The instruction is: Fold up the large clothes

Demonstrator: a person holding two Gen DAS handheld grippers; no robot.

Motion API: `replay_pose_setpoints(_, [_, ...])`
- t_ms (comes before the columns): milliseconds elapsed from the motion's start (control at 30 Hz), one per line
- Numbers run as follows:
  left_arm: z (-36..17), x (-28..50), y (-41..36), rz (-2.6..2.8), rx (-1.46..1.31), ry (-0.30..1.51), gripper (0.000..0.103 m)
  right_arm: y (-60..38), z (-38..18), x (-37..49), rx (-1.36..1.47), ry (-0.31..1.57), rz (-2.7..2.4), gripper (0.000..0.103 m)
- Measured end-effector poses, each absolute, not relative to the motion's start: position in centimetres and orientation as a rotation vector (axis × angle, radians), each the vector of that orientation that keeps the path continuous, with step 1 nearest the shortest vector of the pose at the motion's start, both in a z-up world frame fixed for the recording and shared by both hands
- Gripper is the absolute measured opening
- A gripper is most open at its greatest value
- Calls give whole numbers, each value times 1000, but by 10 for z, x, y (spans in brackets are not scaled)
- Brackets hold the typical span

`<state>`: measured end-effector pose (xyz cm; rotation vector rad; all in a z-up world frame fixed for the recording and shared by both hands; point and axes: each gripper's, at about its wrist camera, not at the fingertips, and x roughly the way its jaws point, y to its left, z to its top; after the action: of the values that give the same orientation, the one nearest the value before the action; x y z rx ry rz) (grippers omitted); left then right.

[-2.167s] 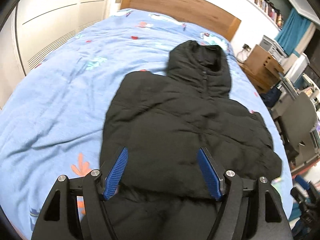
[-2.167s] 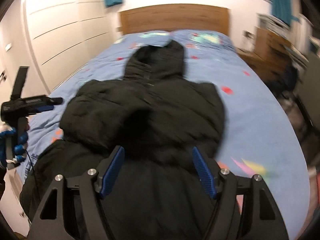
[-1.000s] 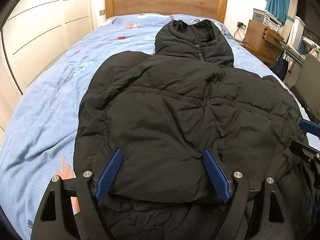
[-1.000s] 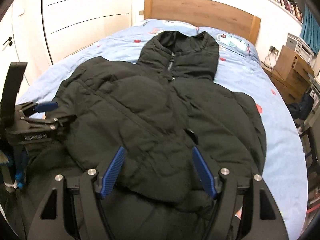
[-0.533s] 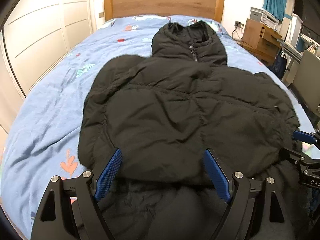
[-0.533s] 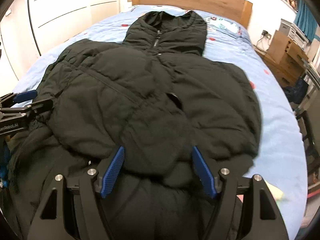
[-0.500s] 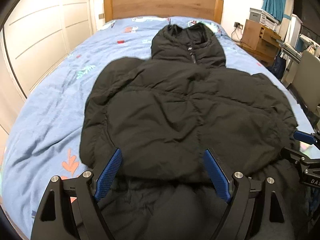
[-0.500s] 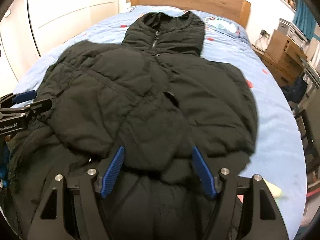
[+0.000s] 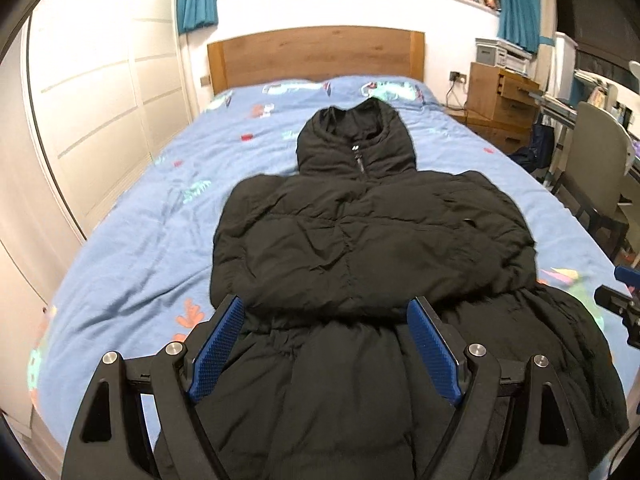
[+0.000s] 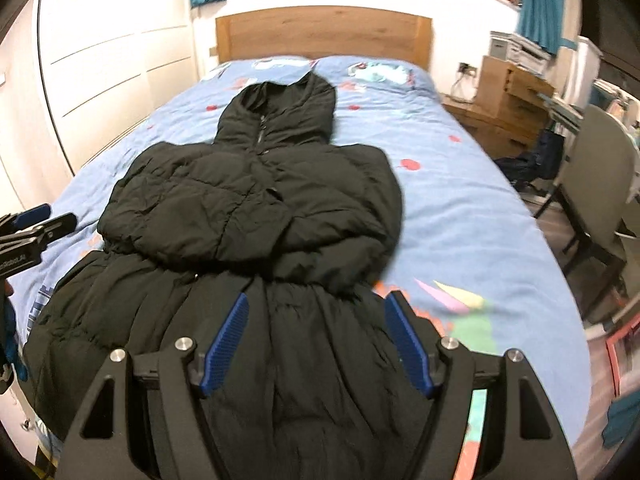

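Note:
A long black puffer coat (image 9: 352, 240) (image 10: 256, 216) lies front up on the blue bed, its hood (image 9: 356, 140) toward the headboard and both sleeves folded across its chest. My left gripper (image 9: 324, 308) hovers open above the coat's waist, nothing between its blue pads. My right gripper (image 10: 316, 300) is open too, above the lower right part of the coat, holding nothing. Each gripper shows at the edge of the other's view: the right gripper's tips (image 9: 620, 296), the left gripper's tips (image 10: 36, 220).
The bed (image 9: 152, 216) has a wooden headboard (image 9: 316, 56) and white wardrobe doors (image 9: 100, 92) along its left side. On the right stand a wooden bedside chest (image 9: 500, 100), a chair (image 9: 596, 168) and a desk. Bare blue cover (image 10: 472, 208) lies right of the coat.
Both grippers have pulled back and up from the coat, so more of the bed and room shows. The coat lies as before, and neither gripper's opening has changed.

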<state>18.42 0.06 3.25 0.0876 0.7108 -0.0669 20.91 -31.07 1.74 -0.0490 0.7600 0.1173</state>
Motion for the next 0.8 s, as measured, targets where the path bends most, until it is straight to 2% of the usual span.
replay_pose_setpoints(267, [64,130,-13,-81,143,631,83,-322,48,151,-31,680,106,69])
replay_pose_setpoints(467, [78,118,-14,-102,153,612,83,-328,73,133,5,609,139,69])
replay_pose_setpoints(633, [80,135,-2,-126,121,648,93,-327,86,137,3,574,141,71])
replay_pose_setpoints(700, [83,148,11,-138,101,668,96,-326,89,146,9,579,145,77])
replay_pose_setpoints(800, [92,180,39,-128,58,696,99,-325,98,168,19,585,163,79])
